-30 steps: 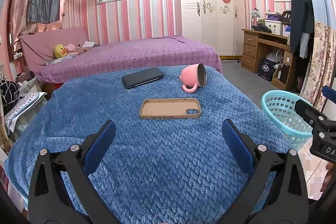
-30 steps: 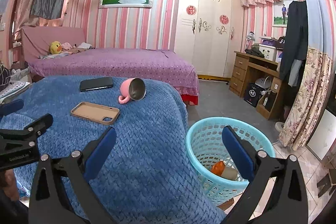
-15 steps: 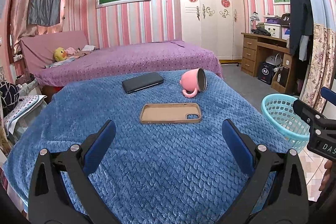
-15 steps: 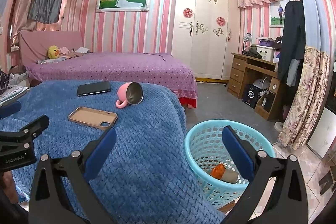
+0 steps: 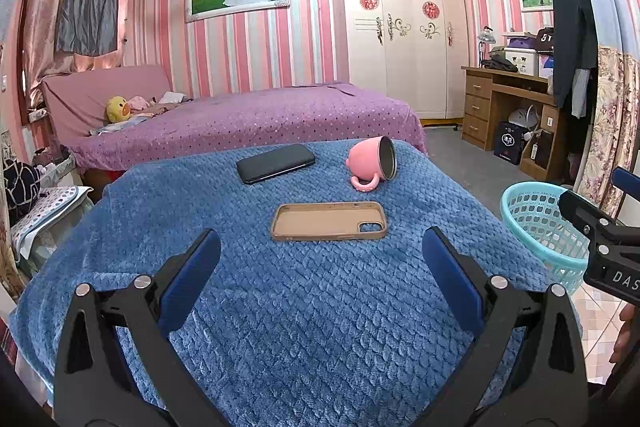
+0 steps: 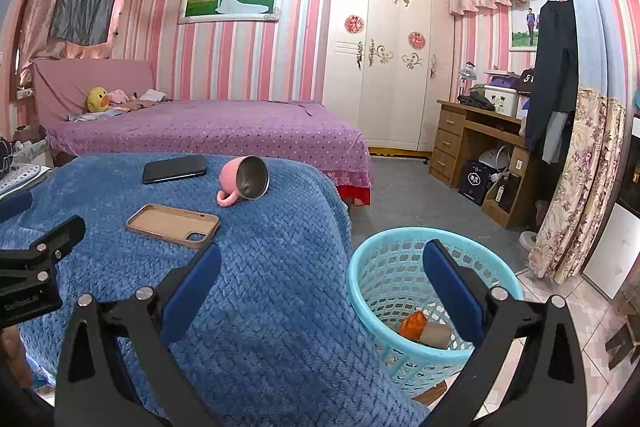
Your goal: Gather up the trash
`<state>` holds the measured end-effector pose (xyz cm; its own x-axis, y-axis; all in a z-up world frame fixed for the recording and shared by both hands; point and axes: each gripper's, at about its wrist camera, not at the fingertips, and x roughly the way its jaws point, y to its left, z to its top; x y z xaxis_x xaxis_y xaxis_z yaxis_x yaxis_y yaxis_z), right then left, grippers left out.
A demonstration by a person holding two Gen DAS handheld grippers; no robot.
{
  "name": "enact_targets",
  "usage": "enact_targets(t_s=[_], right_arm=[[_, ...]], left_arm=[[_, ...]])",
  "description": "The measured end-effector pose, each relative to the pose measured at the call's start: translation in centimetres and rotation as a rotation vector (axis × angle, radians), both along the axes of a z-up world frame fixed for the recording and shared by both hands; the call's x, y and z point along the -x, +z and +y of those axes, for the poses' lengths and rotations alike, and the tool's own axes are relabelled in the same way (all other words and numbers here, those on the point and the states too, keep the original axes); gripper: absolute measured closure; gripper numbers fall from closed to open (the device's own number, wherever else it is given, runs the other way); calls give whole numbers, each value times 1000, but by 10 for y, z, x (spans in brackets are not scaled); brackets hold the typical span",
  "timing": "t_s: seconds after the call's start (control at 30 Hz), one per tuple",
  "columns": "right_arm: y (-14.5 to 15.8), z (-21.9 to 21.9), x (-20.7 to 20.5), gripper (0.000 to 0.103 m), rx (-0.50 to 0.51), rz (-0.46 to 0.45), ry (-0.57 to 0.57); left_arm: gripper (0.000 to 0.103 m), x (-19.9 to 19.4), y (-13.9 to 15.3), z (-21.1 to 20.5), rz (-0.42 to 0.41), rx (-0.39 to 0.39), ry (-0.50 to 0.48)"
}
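Trash (image 6: 425, 329) in basket (image 6: 384, 267) (fingers (image 6: 452, 291) apart)

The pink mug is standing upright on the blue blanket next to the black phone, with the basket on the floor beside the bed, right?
Not quite: the pink mug lies tipped on its side, its open mouth facing sideways, as the right wrist view shows. It is on the blue blanket near the black phone, and the basket stands on the floor beside the bed.

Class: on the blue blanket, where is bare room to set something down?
Free: the wide near stretch of blanket between the grippers and the phone case, plus the left side. Crowded: the far end, with phone and tipped pink mug.
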<state>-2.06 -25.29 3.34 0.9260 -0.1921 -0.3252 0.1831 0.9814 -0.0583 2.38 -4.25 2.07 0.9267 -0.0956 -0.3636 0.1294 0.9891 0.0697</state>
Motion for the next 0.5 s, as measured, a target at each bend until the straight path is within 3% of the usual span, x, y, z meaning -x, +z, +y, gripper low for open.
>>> enact_targets(t_s=[0.5], right_arm=[[-1,0,0,5,-1,1,-8]], left_arm=[[5,2,2,0,-9,0,-3]])
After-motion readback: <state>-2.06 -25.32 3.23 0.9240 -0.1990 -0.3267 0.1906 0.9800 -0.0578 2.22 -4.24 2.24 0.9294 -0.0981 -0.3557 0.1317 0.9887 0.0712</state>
